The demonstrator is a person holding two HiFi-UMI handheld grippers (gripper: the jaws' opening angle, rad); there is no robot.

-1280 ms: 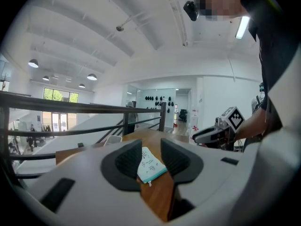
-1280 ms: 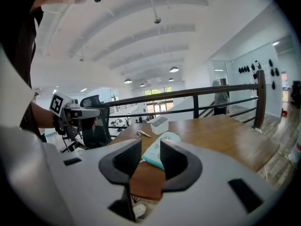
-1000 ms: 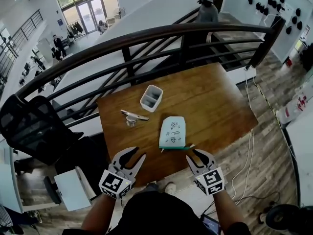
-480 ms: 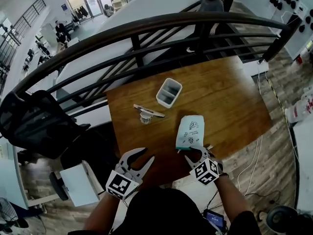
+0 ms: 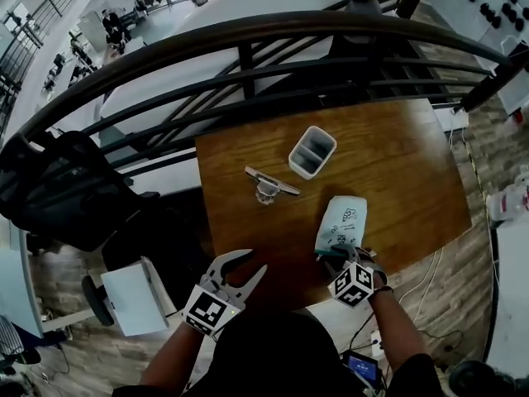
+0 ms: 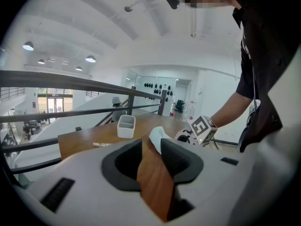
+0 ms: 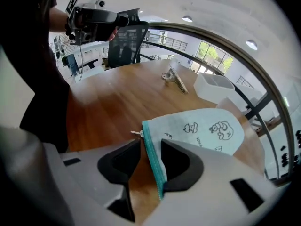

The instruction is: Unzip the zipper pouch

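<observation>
Head view: the pouch (image 5: 340, 224) lies flat on the wooden table (image 5: 397, 164), close to the front edge on the person's right. It is well apart from the white 2-slot holder (image 5: 312, 151) and the small metal object (image 5: 271, 184).
Right gripper view: the right gripper (image 7: 150, 155) points steeply down over the pouch's near end. The teal zipper band (image 7: 154, 166) runs through the gap between its 2 jaws.
Right jaws: partly apart, and they have just been opening. The band lies between them but a gap shows beside it, so the pads clamp nothing.
Left gripper view: the left gripper (image 6: 151, 147) hangs over the table's front left, apart from the pouch. Its jaws are partly apart with only bare table wood between them.
Zipper pull: a small silver tab (image 7: 137, 133) sticks out at the band's far end, just past the left jaw's tip. The zipper looks closed.
Handling (judged): thin printed fabric, light and limp, not fragile. It will likely slide on the smooth wood and bunch up if 1 end alone is pulled.
Where to hold (judged): 1 gripper pinches the fabric at the band's end beside the tab as an anchor. The other pinches the tab and draws it along the band. The tab is small and may slip from the pads.
</observation>
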